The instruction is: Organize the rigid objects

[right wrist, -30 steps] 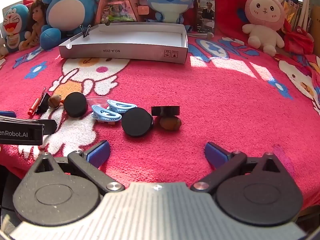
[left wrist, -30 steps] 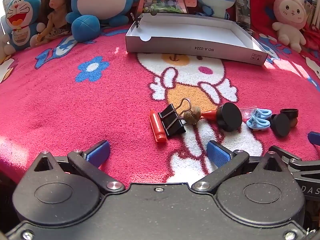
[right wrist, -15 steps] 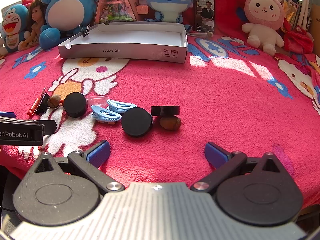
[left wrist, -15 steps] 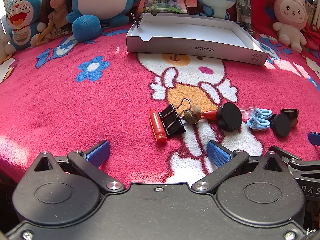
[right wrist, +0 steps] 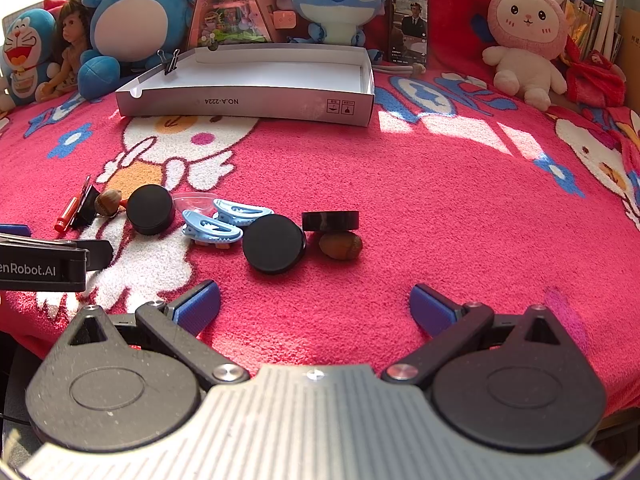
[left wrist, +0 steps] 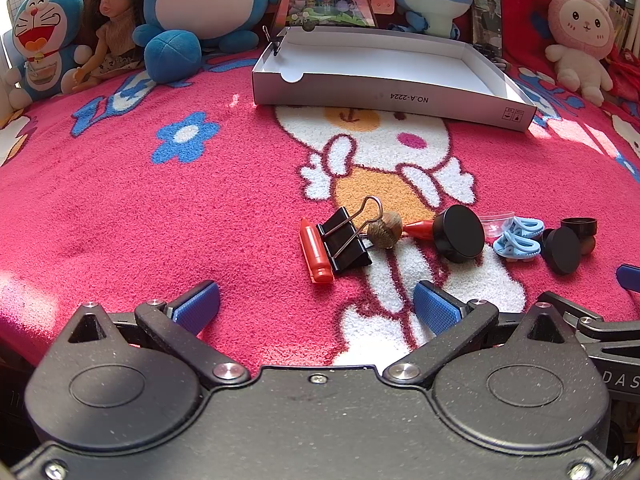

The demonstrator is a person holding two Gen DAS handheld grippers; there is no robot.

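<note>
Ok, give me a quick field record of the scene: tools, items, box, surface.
left tool: open, empty, above the blanket
right tool: open, empty
surface: pink cartoon blanket
target box: white tray, nothing lying inside; small clip on its left wall
loose items: red pen, binder clip, two acorns, three black discs, two blue hair clips
placed so far: none

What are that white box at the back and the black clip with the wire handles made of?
The shallow white open box looks like thin cardboard with a matte finish: folded walls, a thumb notch and printed lettering on its side. The black binder clip appears to be painted sheet metal, smooth and slightly glossy, with bare shiny wire handles.
</note>
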